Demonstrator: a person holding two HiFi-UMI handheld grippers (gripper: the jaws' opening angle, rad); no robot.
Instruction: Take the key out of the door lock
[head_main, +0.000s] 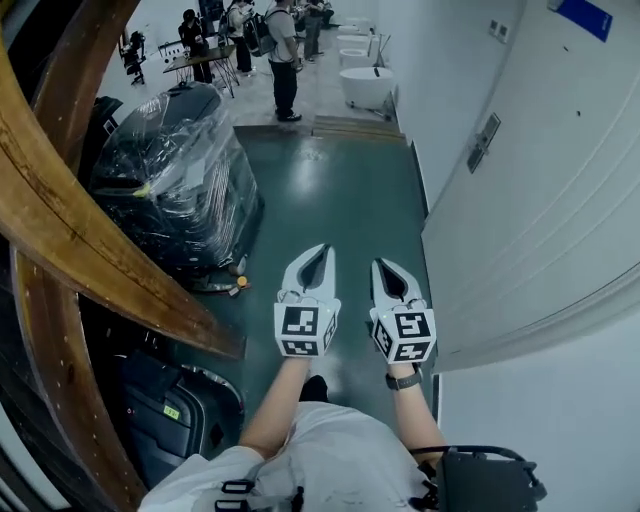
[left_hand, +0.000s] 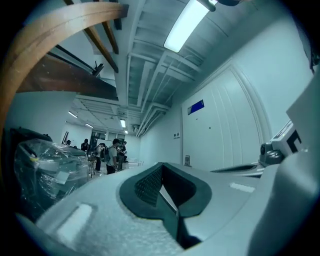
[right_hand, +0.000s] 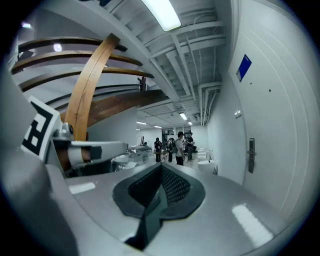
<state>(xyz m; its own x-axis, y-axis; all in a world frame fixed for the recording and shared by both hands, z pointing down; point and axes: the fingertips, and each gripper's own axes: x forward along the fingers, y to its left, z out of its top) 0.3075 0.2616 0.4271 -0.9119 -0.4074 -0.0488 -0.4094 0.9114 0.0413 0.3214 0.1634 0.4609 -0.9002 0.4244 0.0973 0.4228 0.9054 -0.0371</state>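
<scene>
No key can be made out at this range. The dark, narrow metal lock plate (right_hand: 251, 155) sits on the white panelled door (head_main: 540, 190), well ahead and right of both jaws. The white left gripper (head_main: 320, 250) and white right gripper (head_main: 384, 265), side by side above the green floor (head_main: 330, 190), have their jaws pressed together on nothing.

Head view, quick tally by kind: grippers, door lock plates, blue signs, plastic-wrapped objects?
Grippers: 2 (left gripper, right gripper)
Door lock plate: 1
Blue sign: 1
Plastic-wrapped object: 1
Total: 5
</scene>
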